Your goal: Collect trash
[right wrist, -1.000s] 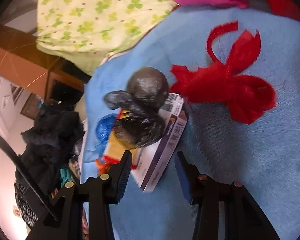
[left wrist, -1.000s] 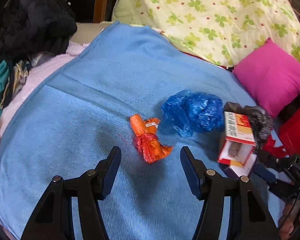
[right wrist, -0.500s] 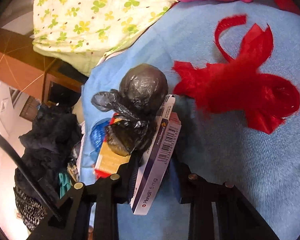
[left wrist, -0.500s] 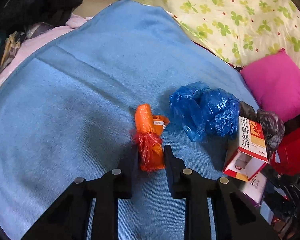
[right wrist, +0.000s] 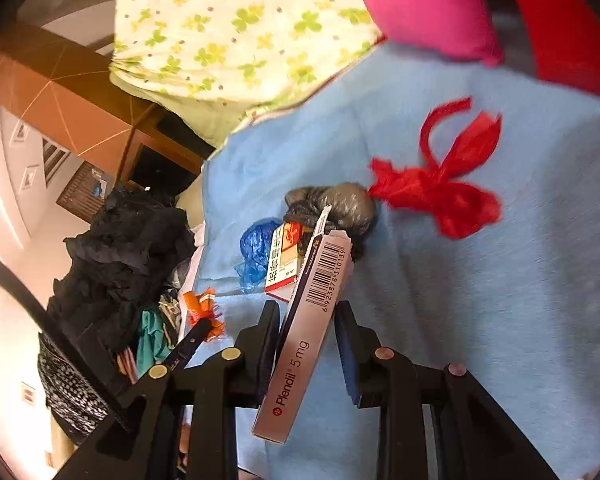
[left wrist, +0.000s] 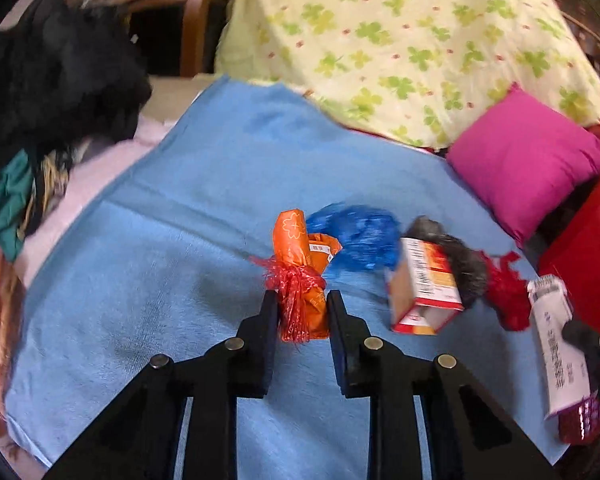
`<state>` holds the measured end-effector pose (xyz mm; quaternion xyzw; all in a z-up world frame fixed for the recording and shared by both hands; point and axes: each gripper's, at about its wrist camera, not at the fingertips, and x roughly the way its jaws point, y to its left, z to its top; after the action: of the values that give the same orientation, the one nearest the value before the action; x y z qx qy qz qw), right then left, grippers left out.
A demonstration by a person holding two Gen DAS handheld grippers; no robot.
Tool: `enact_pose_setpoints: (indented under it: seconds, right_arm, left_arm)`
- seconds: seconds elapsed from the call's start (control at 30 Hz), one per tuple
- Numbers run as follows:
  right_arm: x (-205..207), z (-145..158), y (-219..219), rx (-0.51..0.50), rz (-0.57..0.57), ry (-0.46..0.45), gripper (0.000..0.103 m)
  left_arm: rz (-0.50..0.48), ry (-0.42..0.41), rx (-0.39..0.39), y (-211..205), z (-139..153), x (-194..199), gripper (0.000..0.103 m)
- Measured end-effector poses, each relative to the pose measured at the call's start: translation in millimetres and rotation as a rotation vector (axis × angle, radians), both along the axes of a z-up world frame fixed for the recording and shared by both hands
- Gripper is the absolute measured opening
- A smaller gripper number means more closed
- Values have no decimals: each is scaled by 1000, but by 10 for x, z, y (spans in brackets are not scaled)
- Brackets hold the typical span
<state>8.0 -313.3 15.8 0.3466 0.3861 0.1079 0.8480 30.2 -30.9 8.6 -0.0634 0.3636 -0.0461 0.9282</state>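
Note:
My left gripper (left wrist: 302, 300) is shut on an orange wrapper (left wrist: 300, 248) tied with red mesh, held just above the blue blanket (left wrist: 160, 240). My right gripper (right wrist: 306, 312) is shut on a long grey medicine box (right wrist: 308, 332), lifted off the blanket; the same medicine box (left wrist: 552, 344) shows at the right edge of the left wrist view. Still lying on the blanket are a blue plastic bag (left wrist: 360, 240), an open red-and-white carton (left wrist: 424, 284), a knotted black bag (right wrist: 340, 204) and a torn red plastic bag (right wrist: 444, 192). The orange wrapper (right wrist: 202, 308) appears small at the left of the right wrist view.
A pink cushion (left wrist: 524, 160) and a clover-print quilt (left wrist: 400, 40) lie at the back of the bed. A heap of dark clothes (left wrist: 52, 80) fills the left side. A red box (left wrist: 580, 256) stands at the right. A wooden cabinet (right wrist: 80, 112) is beyond the bed.
Both grippers went from open to shut, the left on the orange wrapper, the right on the medicine box. Both then rose from the blanket with their items; the black bag slid off the box.

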Motion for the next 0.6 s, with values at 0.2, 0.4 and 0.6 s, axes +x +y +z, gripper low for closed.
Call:
enact_pose_setpoints:
  seconds: [0.2, 0.4, 0.6]
  right_arm:
    - [-415, 342, -140, -134, -48, -126, 30]
    - [-762, 508, -194, -199, -74, -199, 30]
    - [-866, 610, -161, -240, -70, -252, 30]
  left_arm:
    - [-97, -91, 37, -323, 220, -263, 25]
    - [-194, -162, 92, -732, 348, -511, 25]
    - [-260, -207, 138, -1045, 415, -702, 25]
